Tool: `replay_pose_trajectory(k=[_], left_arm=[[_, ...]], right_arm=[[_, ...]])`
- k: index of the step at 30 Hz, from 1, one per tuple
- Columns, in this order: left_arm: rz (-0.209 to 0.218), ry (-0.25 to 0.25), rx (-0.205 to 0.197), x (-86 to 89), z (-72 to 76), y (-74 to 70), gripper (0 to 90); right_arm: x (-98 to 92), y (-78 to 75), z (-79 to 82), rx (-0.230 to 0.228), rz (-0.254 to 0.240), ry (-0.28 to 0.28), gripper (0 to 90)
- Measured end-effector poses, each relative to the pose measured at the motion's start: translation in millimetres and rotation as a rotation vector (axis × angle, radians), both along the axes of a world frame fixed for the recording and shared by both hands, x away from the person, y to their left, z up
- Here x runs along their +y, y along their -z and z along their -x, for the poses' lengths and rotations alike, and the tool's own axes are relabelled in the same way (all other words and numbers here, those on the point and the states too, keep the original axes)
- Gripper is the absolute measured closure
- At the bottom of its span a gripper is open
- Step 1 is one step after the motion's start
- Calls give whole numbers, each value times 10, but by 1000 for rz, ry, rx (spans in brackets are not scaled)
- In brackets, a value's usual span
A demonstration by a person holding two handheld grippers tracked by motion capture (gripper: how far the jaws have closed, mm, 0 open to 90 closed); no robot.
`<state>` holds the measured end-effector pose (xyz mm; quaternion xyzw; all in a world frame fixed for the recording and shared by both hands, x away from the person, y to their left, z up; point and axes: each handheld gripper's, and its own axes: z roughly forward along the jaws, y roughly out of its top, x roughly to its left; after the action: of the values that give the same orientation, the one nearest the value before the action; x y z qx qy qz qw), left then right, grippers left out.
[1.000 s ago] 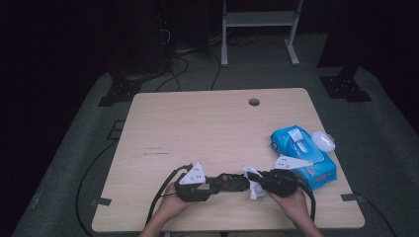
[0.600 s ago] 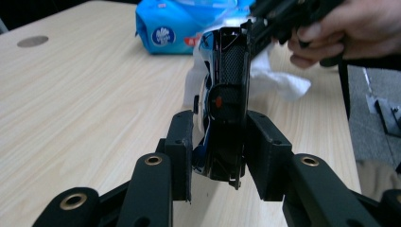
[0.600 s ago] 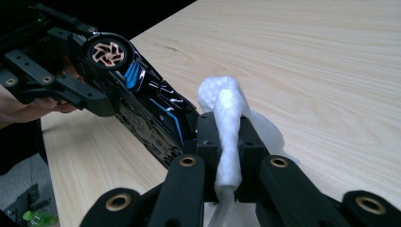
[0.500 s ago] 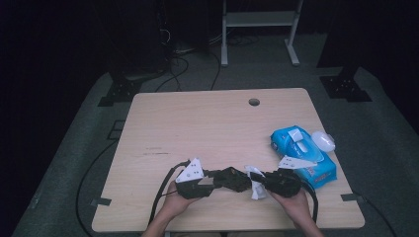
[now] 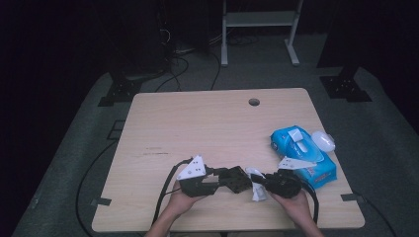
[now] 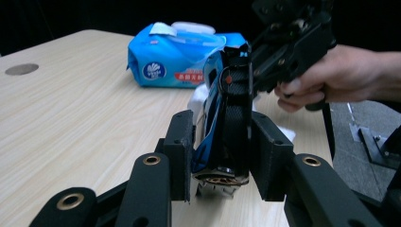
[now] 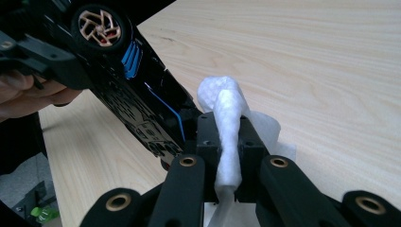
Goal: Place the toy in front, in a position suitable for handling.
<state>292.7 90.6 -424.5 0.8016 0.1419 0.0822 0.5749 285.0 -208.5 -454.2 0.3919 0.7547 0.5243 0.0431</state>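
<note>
Black-and-blue toy car clamped on its side in the left gripper jaws, just above the bench near its front edge. Right gripper jaws clenched on a white wipe touching the car. Blue wipes pack to the right.

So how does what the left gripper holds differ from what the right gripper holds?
The left gripper clamps a rigid black-and-blue toy car with gold wheels; the right gripper pinches a soft, crumpled white wet wipe. The car is far larger than the wipe. Both are held just above the table.
</note>
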Motion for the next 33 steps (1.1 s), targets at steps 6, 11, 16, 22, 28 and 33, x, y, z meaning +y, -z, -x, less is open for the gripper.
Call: replay_pose_trajectory(k=[6, 11, 16, 22, 28, 33], left_arm=[[8, -5, 10, -102, -42, 4, 617], [8, 1, 16, -150, -46, 32, 629], [-7, 6, -12, -194, -26, 22, 641], [-23, 5, -44, -263, 8, -7, 645], [-54, 16, -65, -325, 32, -87, 650], [-67, 23, -78, -364, 47, -97, 651]], right_arm=[[-30, 25, -11, 15, -3, 8, 832], [-39, 28, -22, 17, -5, 9, 832], [-64, 19, -41, 23, -13, 6, 832], [-137, -237, -14, -31, -84, 1, 832], [-112, -672, 72, -116, -177, -65, 832], [78, -793, 75, -132, -161, -143, 831]])
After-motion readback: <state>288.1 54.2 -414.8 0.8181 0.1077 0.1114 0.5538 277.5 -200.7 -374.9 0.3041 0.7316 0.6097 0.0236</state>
